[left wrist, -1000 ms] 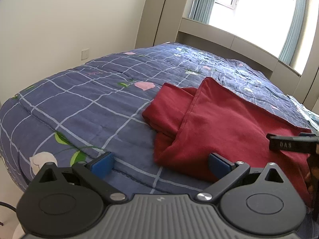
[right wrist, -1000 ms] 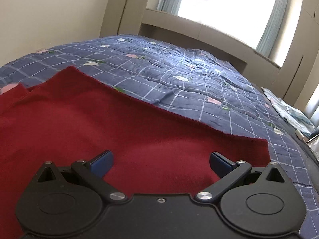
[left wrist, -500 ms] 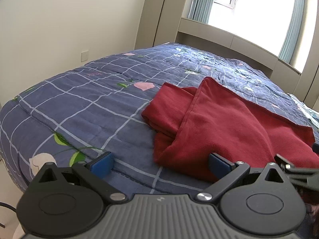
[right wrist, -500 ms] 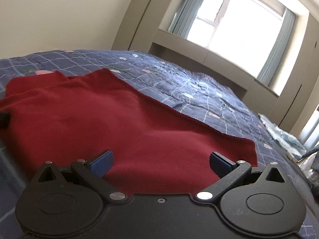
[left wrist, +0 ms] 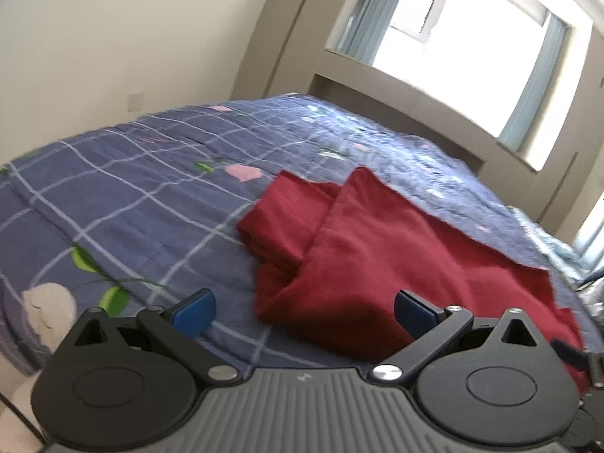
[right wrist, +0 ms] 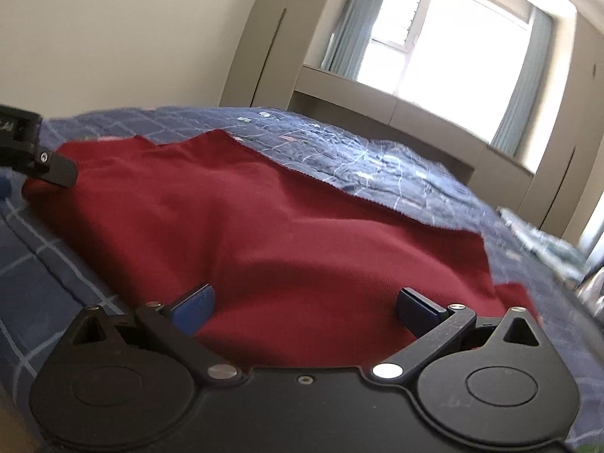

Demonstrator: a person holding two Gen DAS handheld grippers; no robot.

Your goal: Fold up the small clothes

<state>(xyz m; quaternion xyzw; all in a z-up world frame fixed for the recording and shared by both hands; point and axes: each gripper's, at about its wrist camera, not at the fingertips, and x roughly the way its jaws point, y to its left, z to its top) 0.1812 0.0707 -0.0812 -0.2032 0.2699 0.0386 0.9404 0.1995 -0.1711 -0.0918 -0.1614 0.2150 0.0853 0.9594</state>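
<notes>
My left tool (left wrist: 302, 311) hangs with its blue-padded fingers (left wrist: 192, 311) spread wide and nothing between them, poised over the near edge of the bed (left wrist: 132, 204); my right tool (right wrist: 304, 307) is likewise splayed apart and holding nothing, low over the cloth. Just ahead of both lies the dark red garment (left wrist: 377, 249), partly folded on the blue checked quilt (right wrist: 396, 173), one layer laid over another so that a narrower folded part juts out at its far left corner. In the right wrist view the red garment (right wrist: 264, 226) fills the middle ground, its far hem running diagonally across the quilt, and the black tip of my left tool (right wrist: 37, 162) shows at the left edge, right at the garment's left end, though whether it touches the cloth I cannot tell. The quilt carries pale grid lines with pink flowers and green leaves. Farther off, to the right, a light-coloured bundle of fabric (right wrist: 543, 245) lies on the bed, blurred. Beyond it rise a beige sill, a bright window (left wrist: 464, 41) with blue-grey curtains (right wrist: 355, 26), and a plain cream wall (left wrist: 113, 37).
</notes>
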